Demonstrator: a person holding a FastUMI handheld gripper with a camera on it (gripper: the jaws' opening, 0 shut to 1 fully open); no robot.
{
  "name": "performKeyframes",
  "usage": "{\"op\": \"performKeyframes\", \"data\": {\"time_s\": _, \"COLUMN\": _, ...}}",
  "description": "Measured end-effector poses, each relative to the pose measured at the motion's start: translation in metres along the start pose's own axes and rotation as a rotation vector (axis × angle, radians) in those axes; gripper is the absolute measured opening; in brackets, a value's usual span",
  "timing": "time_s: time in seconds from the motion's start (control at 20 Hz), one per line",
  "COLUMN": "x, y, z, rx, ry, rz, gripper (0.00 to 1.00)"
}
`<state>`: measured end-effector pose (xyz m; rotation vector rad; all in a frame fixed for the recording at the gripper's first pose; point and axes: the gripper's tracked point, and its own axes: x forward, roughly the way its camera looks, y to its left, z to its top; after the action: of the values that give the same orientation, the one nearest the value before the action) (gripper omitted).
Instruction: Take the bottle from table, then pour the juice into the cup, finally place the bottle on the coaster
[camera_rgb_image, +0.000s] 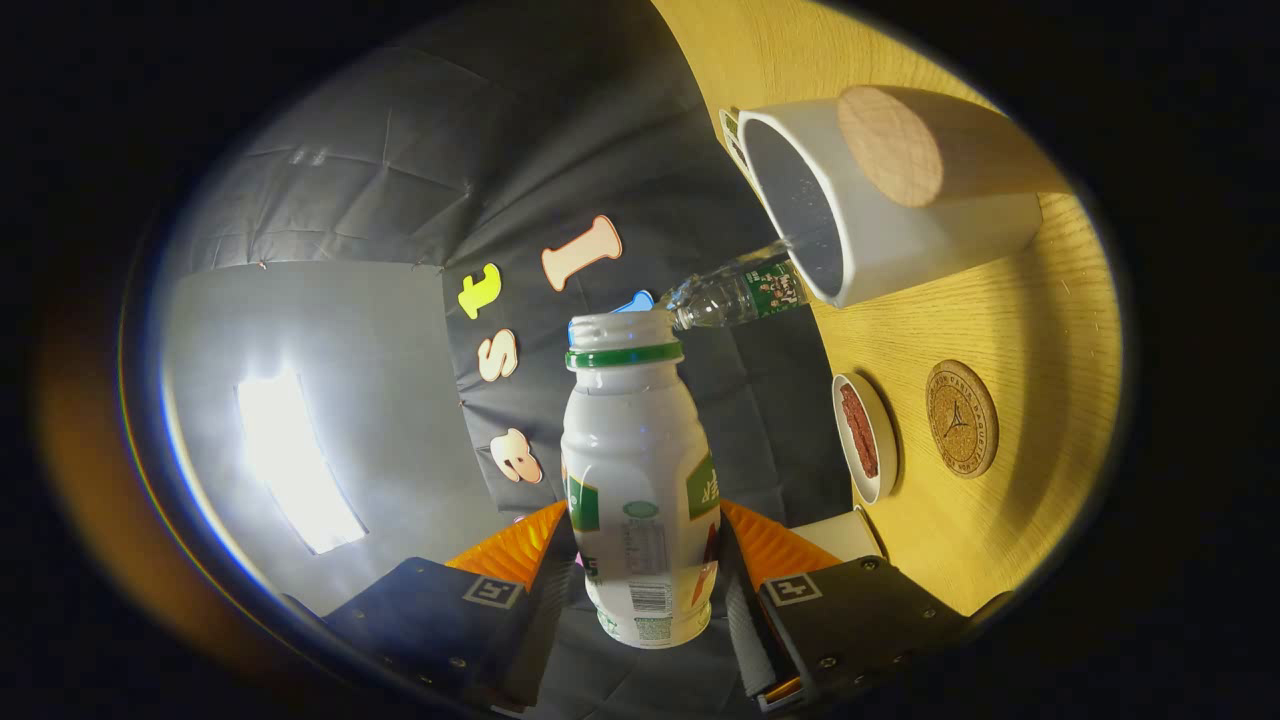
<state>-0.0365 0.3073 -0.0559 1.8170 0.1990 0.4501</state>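
- White bottle (637, 470), cap off, sits clamped between the jaws of the gripper (640, 590), tipped sideways, its mouth short of the cup (880, 200).
- Pouring appears underway; next, bring the mouth over the cup's rim.
- Cork coaster (961, 418) lies on the wooden surface (1040, 330) beside a small dish (866, 437).

Gripper (640, 560): two fingers (800, 620) — black blocky housings with small silver screws, each bearing a square black-and-white marker. Inner pads (515, 545) are ribbed orange wedges (an orange strip also shows at one housing's lower edge).
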Motion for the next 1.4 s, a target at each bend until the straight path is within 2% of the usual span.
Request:
{"op": "performKeyframes", "data": {"time_s": 0.85, "x": -0.001, "y": 0.002, "z": 0.01, "rx": 0.098, "ry": -0.064, "rz": 0.024, "gripper": 0.73}}
{"op": "performKeyframes", "data": {"time_s": 1.4, "x": 0.001, "y": 0.005, "z": 0.012, "rx": 0.113, "ry": -0.08, "rz": 0.035, "gripper": 0.72}}
